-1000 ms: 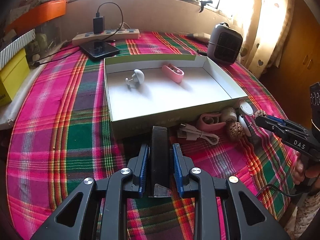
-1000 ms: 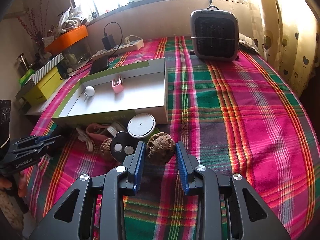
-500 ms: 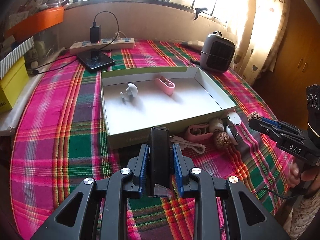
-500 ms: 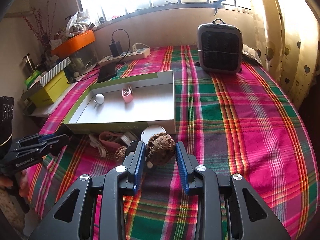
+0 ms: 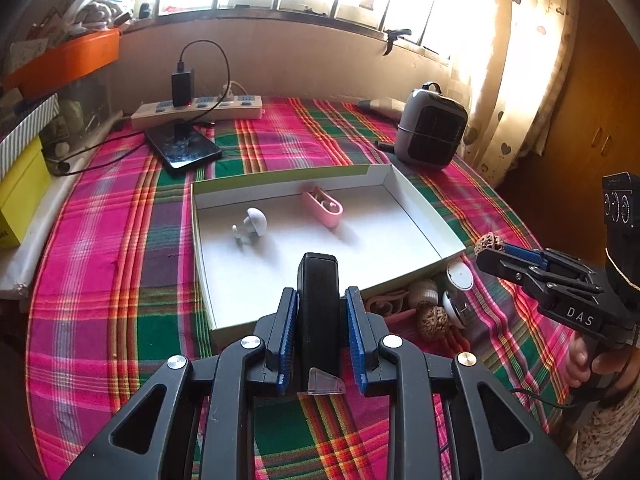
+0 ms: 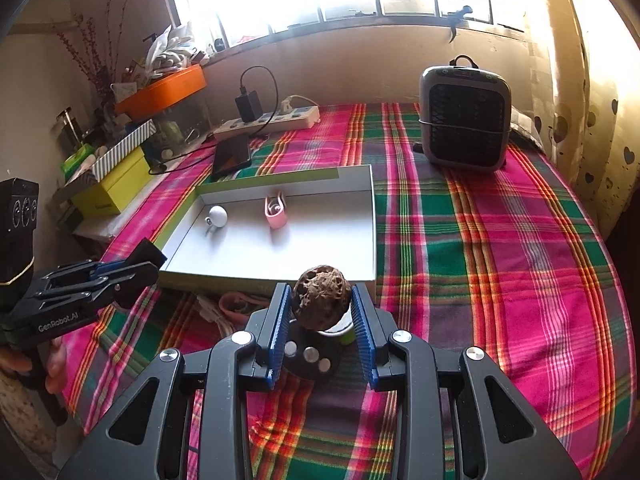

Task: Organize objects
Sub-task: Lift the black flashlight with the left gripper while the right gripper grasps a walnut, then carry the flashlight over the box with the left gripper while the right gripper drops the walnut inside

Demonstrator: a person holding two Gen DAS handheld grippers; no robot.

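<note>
Plaid cloth (image 5: 120, 280) covers our table, with a shallow white box (image 5: 424, 216) at its middle and a sunlit window behind. We hold two things at once. Our left gripper (image 5: 320, 316) is clamped on a black bar (image 5: 318, 304), which stands lengthwise between the pads, its long axis running straight out along the fingers toward the box. Our right gripper (image 6: 322, 312) is clenched around a walnut (image 6: 322, 300), raised clear of the cloth.

What matters now is where the box lies from each load. From the left gripper the box is dead ahead and below, its near wall just under the bar's tip, so we judge this hand the nearer one. From the right gripper the box sits ahead and to the left, the walnut just short of its near right corner. Inside the box already lie a white knob (image 5: 254, 222) and a pink case (image 5: 324, 208), both toward the far side, leaving the near floor free. Loose items remain on the cloth by the box's near wall, among them a second walnut (image 5: 432, 320).
</note>
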